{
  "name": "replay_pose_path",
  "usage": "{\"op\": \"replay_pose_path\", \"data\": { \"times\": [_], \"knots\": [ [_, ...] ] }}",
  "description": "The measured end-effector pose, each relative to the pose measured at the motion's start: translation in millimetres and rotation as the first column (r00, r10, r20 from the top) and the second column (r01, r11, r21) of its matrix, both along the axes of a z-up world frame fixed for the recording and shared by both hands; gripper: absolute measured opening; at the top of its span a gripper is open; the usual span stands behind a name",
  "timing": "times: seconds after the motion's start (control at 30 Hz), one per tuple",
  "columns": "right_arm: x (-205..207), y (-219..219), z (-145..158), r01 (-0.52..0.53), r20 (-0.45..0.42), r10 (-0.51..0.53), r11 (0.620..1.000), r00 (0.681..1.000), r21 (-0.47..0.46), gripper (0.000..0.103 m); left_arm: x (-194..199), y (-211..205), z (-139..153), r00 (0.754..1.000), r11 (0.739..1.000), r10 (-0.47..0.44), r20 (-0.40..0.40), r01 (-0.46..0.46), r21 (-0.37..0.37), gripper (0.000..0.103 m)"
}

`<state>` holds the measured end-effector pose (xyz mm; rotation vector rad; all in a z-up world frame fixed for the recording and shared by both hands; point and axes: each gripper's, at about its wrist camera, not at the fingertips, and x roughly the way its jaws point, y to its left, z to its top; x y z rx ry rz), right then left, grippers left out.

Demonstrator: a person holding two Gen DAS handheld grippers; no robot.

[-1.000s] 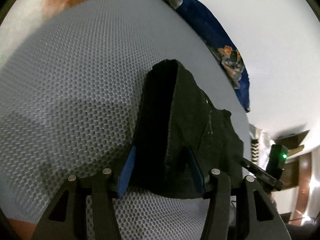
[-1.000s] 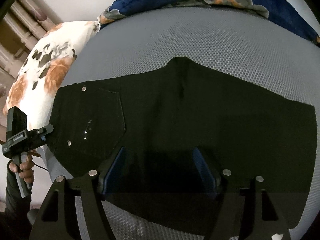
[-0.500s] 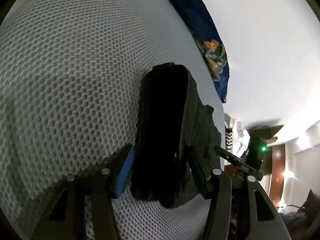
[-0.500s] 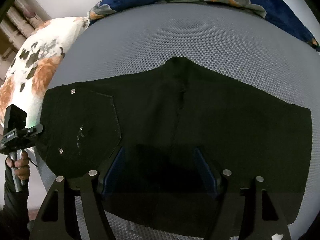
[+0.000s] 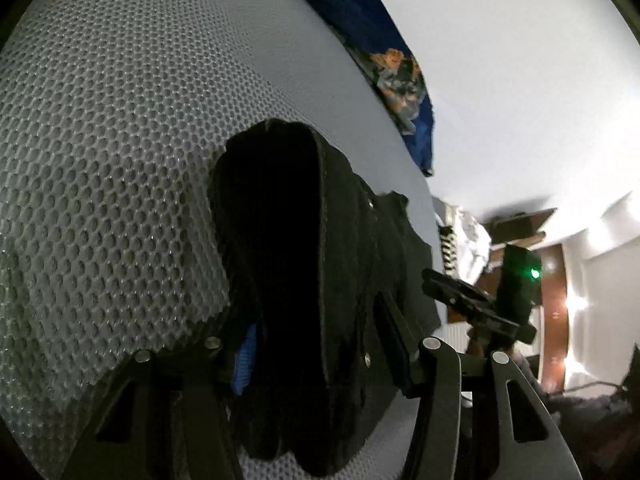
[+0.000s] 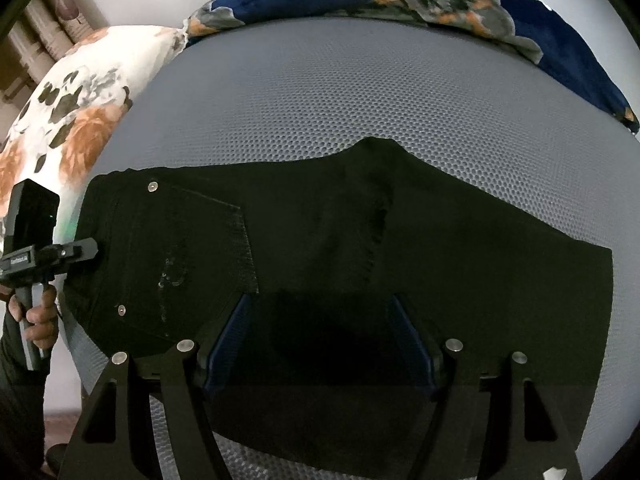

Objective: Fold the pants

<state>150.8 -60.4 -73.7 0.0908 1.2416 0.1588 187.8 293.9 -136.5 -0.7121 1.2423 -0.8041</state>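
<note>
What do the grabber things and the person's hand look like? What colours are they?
Each gripper is black. The left gripper and the right gripper have two flat fingers with blue pads inside and round silver bolts on angular black frames with cut-out holes. Seen from the right wrist camera, the left one has a black box on top and a handle in a bare hand with a dark sleeve.

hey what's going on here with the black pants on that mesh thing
A person is folding black pants on a gray mesh mat, using a pair of tongs in each hand. The left tongs have a bunched waist end of the pants between their fingers. The right tongs sit open over the flat middle of the pants.
</note>
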Motion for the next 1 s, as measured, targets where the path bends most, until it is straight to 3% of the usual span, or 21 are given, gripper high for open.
{"op": "replay_pose_path", "data": {
  "times": [0.13,0.3,0.53,0.83,1.0],
  "knots": [
    [-1.3,-9.4,1.8,0.027,0.017,-0.027,1.000,1.000,0.011,0.069,-7.0,-11.4,5.8,0.997,0.994,0.065,0.044,-0.068,0.080,0.051],
    [-3.8,-24.9,4.0,0.069,0.043,-0.068,0.998,0.997,-0.009,0.069,-12.1,-22.3,11.0,0.990,0.970,0.131,0.053,-0.139,0.198,0.039],
    [-8.7,-40.9,2.1,0.113,0.059,-0.107,0.988,0.993,-0.108,0.069,-14.1,-54.0,27.5,0.982,0.902,0.160,0.099,-0.186,0.390,0.033],
    [-18.9,-63.9,9.6,0.133,0.090,-0.126,0.988,0.988,-0.083,0.073,-28.4,-69.3,57.9,0.963,0.876,0.228,0.143,-0.267,0.402,0.026],
    [-24.8,-77.0,9.7,0.138,0.104,-0.131,0.989,0.986,-0.060,0.073,-42.7,-74.5,79.3,0.953,0.878,0.254,0.164,-0.298,0.374,0.024]
  ]
}}
